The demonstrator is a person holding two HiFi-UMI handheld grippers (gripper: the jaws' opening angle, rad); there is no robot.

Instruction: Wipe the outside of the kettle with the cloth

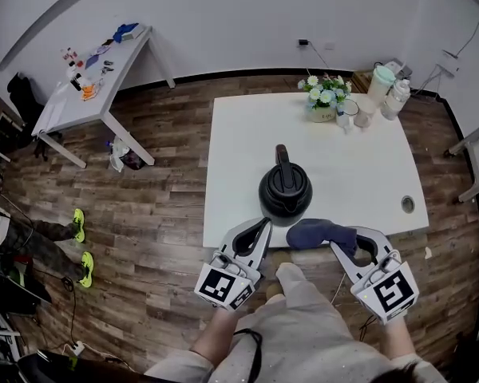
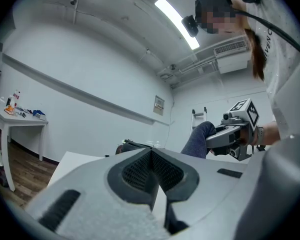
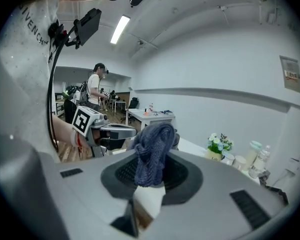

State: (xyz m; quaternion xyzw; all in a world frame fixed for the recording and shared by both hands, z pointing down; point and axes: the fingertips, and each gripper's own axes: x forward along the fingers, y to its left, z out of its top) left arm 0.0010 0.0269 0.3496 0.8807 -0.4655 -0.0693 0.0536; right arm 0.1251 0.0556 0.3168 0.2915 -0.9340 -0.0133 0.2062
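The cloth (image 1: 318, 232) is clenched by the right gripper (image 1: 338, 244) at the table's (image 1: 231, 174) near edge, just beside the kettle (image 1: 285, 191). The left gripper (image 1: 263, 225) is held closed on nothing.

You see kettle (image 1: 285, 190): black plastic, glossy | cloth (image 3: 151, 154): dark blue, coarse knit, matt | your left gripper (image 1: 263, 224) and right gripper (image 1: 337, 246): grey matt plastic shells, black ribbed pads (image 2: 135, 171) | table (image 1: 359, 174): white, smooth top | floor (image 1: 168, 190): wood-grain planks, slight sheen
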